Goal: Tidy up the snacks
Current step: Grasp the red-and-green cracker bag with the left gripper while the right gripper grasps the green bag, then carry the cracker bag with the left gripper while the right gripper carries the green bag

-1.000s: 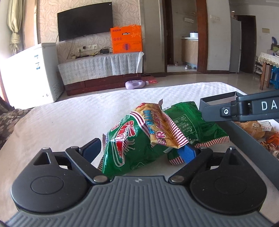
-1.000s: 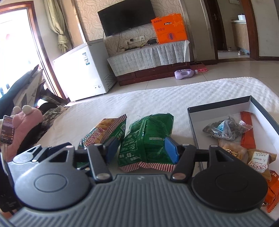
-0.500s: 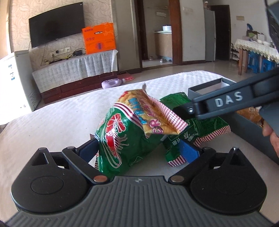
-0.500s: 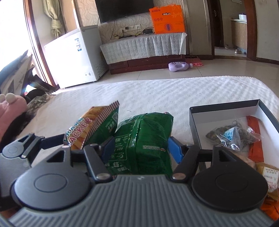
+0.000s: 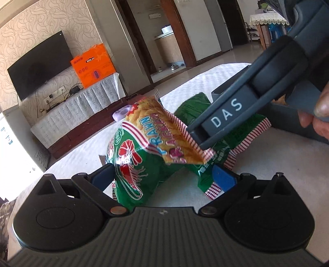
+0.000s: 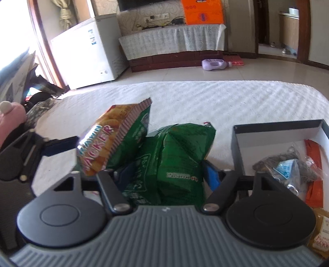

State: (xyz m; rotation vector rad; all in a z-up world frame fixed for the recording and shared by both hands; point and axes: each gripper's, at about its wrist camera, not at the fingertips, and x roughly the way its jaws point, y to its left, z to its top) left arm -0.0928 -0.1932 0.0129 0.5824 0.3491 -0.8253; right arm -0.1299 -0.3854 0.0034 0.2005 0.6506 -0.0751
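Note:
My left gripper (image 5: pixel 164 177) is shut on a green and orange prawn cracker bag (image 5: pixel 144 152) and holds it tilted above the white bed. The same bag (image 6: pixel 111 141) shows at the left of the right wrist view. My right gripper (image 6: pixel 166 174) is shut on a second green snack bag (image 6: pixel 170 162), which is crumpled between the blue pads. In the left wrist view that bag (image 5: pixel 242 131) lies behind the right gripper's grey body (image 5: pixel 246 106). An open dark box (image 6: pixel 267 131) with several small snack packets sits at the right.
The white quilted bed cover (image 6: pixel 205 98) stretches ahead. A pink plush toy (image 6: pixel 10 115) lies at the left bed edge. Beyond the bed stand a white freezer (image 6: pixel 90 51), a TV bench with an orange carton (image 6: pixel 202 11), and a purple bottle (image 6: pixel 213 64) on the floor.
Both grippers have closed on their bags and lifted them. The left view has tilted and the prawn cracker bag has risen. The right gripper has moved closer over the green bag.

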